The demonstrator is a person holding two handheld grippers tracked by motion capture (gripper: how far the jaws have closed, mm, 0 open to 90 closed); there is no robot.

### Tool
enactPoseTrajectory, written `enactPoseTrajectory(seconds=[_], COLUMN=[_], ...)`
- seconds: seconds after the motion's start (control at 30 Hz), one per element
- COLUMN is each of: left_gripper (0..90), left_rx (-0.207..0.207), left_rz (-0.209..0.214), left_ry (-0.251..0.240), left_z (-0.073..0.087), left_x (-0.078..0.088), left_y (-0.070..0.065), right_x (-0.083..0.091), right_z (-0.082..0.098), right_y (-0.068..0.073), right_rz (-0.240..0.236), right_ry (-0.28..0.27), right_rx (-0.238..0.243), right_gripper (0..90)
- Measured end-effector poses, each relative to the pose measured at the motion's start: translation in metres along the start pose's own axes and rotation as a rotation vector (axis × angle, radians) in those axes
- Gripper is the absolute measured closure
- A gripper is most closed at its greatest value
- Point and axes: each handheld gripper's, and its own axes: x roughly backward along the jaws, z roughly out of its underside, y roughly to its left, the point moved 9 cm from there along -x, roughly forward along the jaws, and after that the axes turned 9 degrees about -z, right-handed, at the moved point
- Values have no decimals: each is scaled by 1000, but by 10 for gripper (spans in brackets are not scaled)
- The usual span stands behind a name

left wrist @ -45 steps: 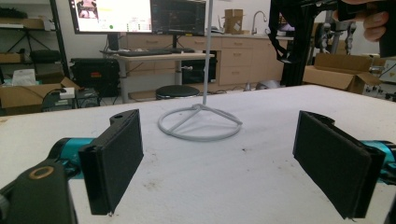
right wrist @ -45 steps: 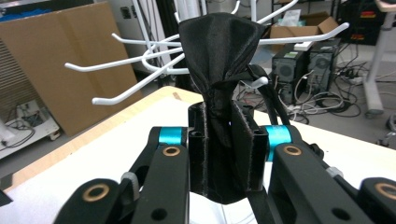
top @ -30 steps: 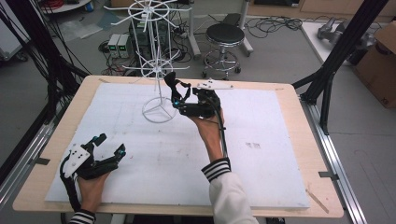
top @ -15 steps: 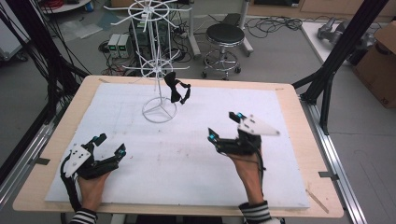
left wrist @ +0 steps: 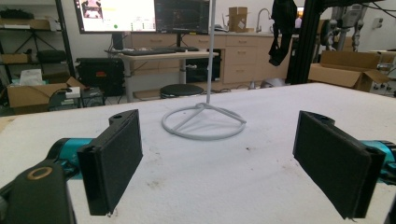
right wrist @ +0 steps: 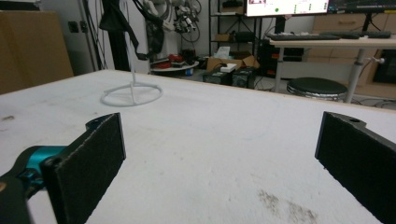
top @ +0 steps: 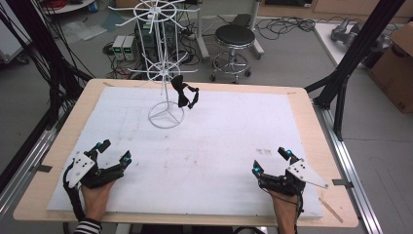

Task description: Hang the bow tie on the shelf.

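Black hand-held gripper — teal tips, grey plate — striped cuff.

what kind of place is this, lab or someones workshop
Most likely a lab or office workspace set up for recording. A black metal frame stands around the table, monitors sit on a desk behind, and cardboard boxes and cables lie about.

No legible text, label or number anywhere.
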Motion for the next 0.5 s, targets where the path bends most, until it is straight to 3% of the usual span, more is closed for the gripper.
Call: enactPoseTrajectory(seconds=[0.3, 0.5], left_gripper=[159, 159], left_rx=[2, 9], left_rz=[0, 1], left_ry=[-4, -6], left_z=[0, 0], left_x=[0, 0], left_y=[0, 0], right_x=[-6, -9], right_z=[12, 18], right_y=[-5, -8], right_rz=[54, 101], right_ry=[14, -21], right_rx=[50, 62], right_gripper=[4, 4])
